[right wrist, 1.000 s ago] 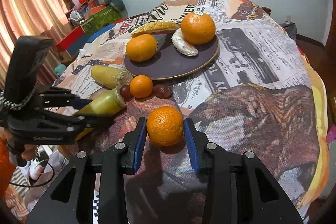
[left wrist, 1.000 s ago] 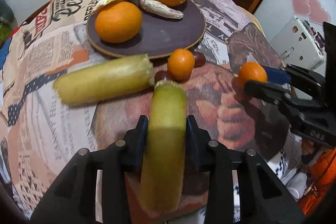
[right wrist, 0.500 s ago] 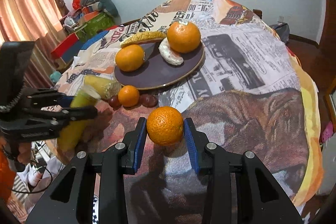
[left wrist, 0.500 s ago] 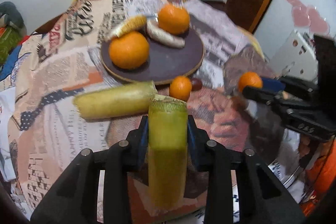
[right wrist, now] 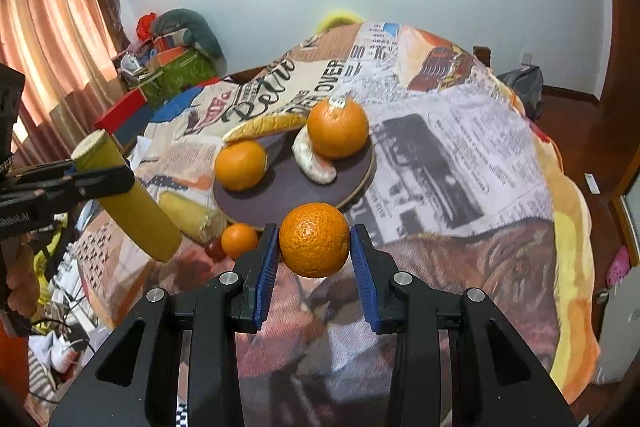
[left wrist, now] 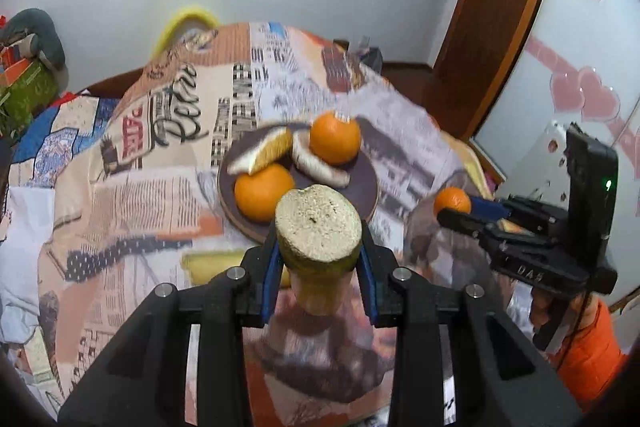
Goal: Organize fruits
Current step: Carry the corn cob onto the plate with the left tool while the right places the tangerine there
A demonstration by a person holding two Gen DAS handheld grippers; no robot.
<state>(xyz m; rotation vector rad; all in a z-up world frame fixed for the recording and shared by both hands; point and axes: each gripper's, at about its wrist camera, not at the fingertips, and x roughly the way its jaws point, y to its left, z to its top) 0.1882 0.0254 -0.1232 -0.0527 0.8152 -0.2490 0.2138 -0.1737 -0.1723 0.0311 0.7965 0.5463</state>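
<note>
i have the dark round plate [right wrist: 288, 199] sitting toward the middle of the newspaper-print cloth [right wrist: 460, 163], with two oranges, a white peeled piece and a yellow wedge on it; its near rim is bare, and the cloth to its right runs bare out to the yellow edge. at the plate's near-left rim lie a second yellow-green stalk piece [right wrist: 188, 215], a small orange [right wrist: 239, 239] and a dark red fruit, so that side is crowded.

my left gripper [left wrist: 320, 259] is clamped on a yellow-green stalk piece [left wrist: 318, 227], lifted off the cloth and tilted, cut end up toward the camera (the right view shows it slanting down to the right, clear of the tabletop).

my right gripper [right wrist: 314, 247] is closed on an orange [right wrist: 314, 239], blue pads pressing both sides, held in the air just before the plate's near rim. the two grippers are well apart, left one beyond the cloth's left edge.
</note>
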